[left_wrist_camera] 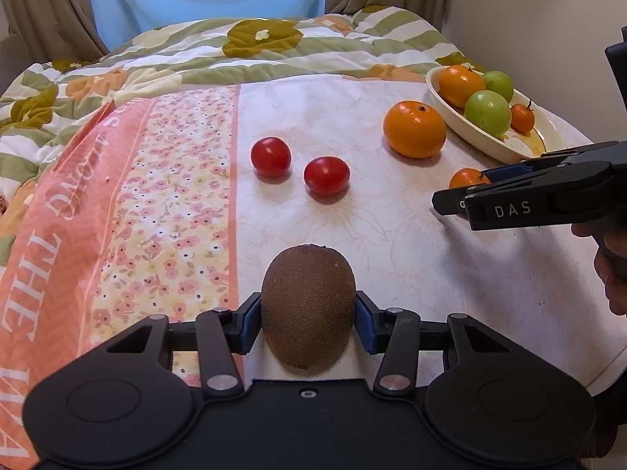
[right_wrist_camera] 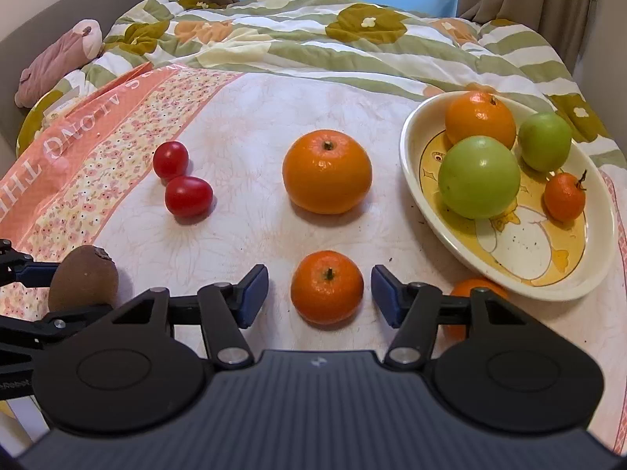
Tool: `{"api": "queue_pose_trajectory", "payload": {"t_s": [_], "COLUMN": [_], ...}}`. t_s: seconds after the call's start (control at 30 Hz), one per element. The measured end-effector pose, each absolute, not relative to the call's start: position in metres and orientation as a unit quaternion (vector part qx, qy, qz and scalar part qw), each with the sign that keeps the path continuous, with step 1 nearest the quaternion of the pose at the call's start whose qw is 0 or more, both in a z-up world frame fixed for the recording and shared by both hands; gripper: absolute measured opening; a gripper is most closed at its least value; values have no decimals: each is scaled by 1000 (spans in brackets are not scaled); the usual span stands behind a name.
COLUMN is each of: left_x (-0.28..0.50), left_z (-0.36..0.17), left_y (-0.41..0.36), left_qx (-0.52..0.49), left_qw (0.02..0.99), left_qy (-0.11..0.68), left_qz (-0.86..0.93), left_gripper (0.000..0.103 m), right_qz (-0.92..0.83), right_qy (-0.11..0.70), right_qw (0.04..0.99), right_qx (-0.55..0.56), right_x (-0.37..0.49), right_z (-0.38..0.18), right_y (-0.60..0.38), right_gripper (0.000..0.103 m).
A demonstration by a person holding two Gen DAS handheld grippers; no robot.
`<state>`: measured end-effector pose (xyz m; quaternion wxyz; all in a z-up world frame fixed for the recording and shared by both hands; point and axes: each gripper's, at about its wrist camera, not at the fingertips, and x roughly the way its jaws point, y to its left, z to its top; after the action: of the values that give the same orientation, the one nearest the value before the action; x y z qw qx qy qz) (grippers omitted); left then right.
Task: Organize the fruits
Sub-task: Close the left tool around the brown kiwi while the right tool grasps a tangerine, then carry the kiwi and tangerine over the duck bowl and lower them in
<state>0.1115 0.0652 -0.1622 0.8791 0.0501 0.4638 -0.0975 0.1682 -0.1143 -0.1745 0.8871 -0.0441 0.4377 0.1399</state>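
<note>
We see the kiwi [left_wrist_camera: 308, 309] between the pads of the left gripper [left_wrist_camera: 308, 323], nearest us in the left wrist view. Beyond it lie 2 tomatoes [left_wrist_camera: 298, 165] side by side, just apart. Right of them sits a large mandarin [right_wrist_camera: 327, 171], and nearer than that a small mandarin [right_wrist_camera: 327, 287] lies between the pads of the right gripper [right_wrist_camera: 320, 293], touching neither. The bowl [right_wrist_camera: 431, 211] stands at the right, holding 4 fruits. Another fruit [right_wrist_camera: 466, 288] lies just before the bowl's near rim, partly hidden. All rest on a cloth [left_wrist_camera: 392, 243], with a quilt [right_wrist_camera: 313, 39] behind.
</note>
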Motion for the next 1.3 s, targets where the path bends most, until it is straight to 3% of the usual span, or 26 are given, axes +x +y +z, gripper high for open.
{"api": "queue_pose_trajectory", "payload": {"t_s": [0.1, 0.2, 0.9, 1.3], "left_x": [111, 110, 104, 114], "left_z": [-159, -157, -104, -61], "left_y": [66, 67, 53, -2], "left_qx": [47, 45, 38, 56], "left_qw": [881, 883, 904, 914], "left_qy": [460, 458, 417, 382], "left_qz": [-95, -93, -89, -124], "left_gripper": [53, 53, 53, 53], "right_qz": [137, 140, 133, 102], "right_qy": [438, 442, 400, 376], "right_qw": [887, 885, 907, 921], "right_qx": [-48, -48, -18, 0], "right_x": [168, 168, 148, 140], "right_z": [-175, -175, -121, -81], "right_y": [-114, -114, -145, -210], "right_gripper": [69, 53, 53, 53]}}
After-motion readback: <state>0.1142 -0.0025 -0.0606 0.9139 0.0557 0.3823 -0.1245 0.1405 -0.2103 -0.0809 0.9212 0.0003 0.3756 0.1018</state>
